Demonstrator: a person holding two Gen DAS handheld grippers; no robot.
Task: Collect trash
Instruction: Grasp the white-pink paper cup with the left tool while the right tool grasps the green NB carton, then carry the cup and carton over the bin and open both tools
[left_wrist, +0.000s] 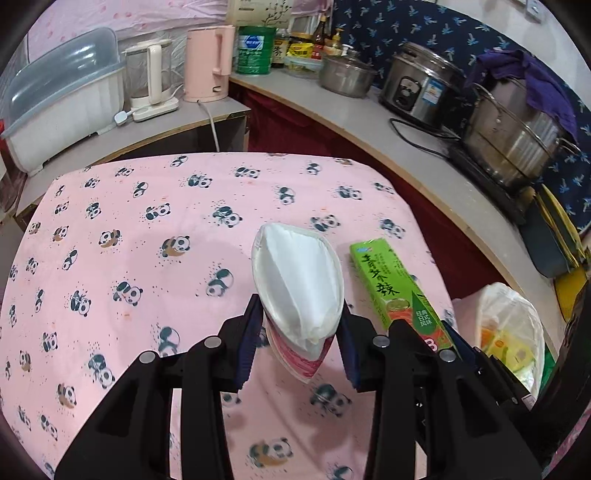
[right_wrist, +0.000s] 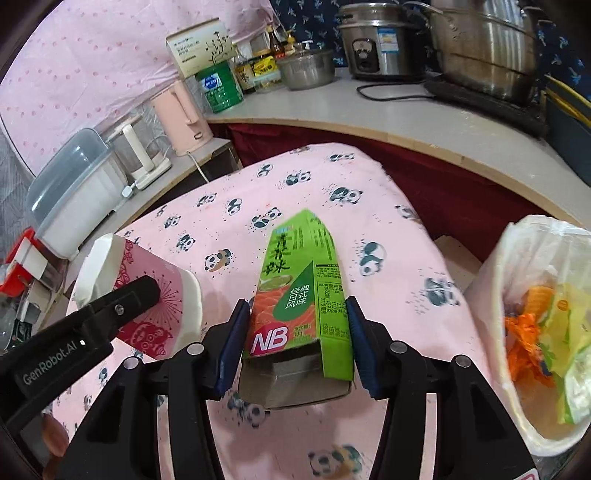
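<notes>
My left gripper (left_wrist: 301, 332) is shut on a squashed white paper cup (left_wrist: 299, 280) with a red pattern, held above the pink panda tablecloth (left_wrist: 147, 258). The cup also shows at the left of the right wrist view (right_wrist: 147, 291), with a left finger across it. My right gripper (right_wrist: 297, 339) is shut on a green carton (right_wrist: 301, 291) with an open cardboard end, lifted off the cloth. The carton shows to the right of the cup in the left wrist view (left_wrist: 399, 291). A white bin with a plastic liner (right_wrist: 517, 369) holds orange and yellow wrappers at the right.
A curved counter (left_wrist: 369, 122) behind the table carries a rice cooker (left_wrist: 417, 85), a steel pot (left_wrist: 517, 136), a pink kettle (left_wrist: 207, 62), a green tin and bottles. A covered dish rack (left_wrist: 62, 99) stands at the far left.
</notes>
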